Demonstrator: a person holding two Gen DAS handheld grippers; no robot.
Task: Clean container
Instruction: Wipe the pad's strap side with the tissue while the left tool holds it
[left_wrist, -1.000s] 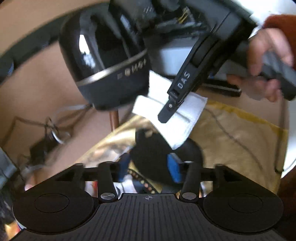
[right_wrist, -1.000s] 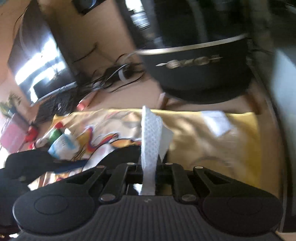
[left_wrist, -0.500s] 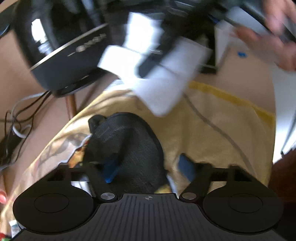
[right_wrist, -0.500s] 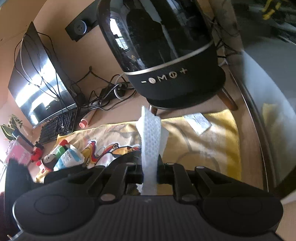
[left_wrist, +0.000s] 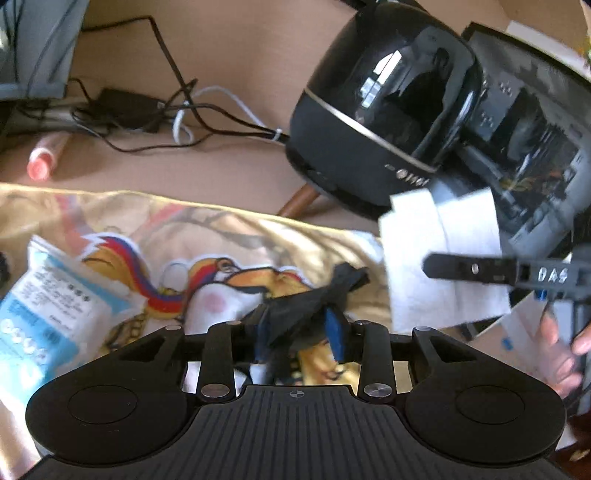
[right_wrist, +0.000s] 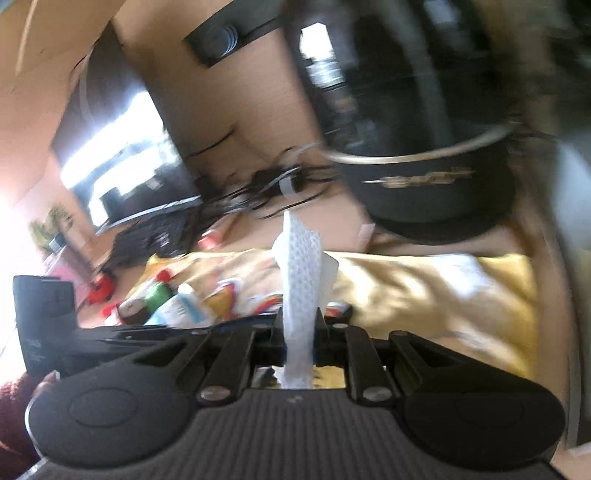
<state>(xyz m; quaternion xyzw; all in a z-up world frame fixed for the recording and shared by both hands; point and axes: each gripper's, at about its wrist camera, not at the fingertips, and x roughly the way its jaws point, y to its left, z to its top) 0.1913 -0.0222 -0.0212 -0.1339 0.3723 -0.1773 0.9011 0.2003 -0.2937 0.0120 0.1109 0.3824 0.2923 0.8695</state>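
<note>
1. Now the black pouch (left_wrist: 306, 310), which I take for the container, is at 6 o'clock in the left wrist view. It is bunched up between the blue pads (left_wrist: 334, 332) of the left tool (left_wrist: 297, 334).
2. The jaws of the left tool have just been closing, and they are clenched on the pouch.
3. Under the pouch lies a yellow printed cloth (left_wrist: 221, 258), spread on the desk (left_wrist: 221, 173).
4. The right tool (right_wrist: 299, 325) is clenched on a white wipe (right_wrist: 301, 266), which stands up from between its jaws. In the left wrist view this tool comes in from 3 o'clock, with a hand (left_wrist: 561, 350) behind it.
5. A blue and white packet (left_wrist: 44, 306) lies on the cloth at 9 o'clock.
6. A glossy black appliance (left_wrist: 376, 122) stands at 1 o'clock, beyond the cloth.
7. Dark cables (left_wrist: 177, 110) lie on the desk at 11 o'clock, and a pink tube (left_wrist: 44, 158) is at 10 o'clock.
</note>
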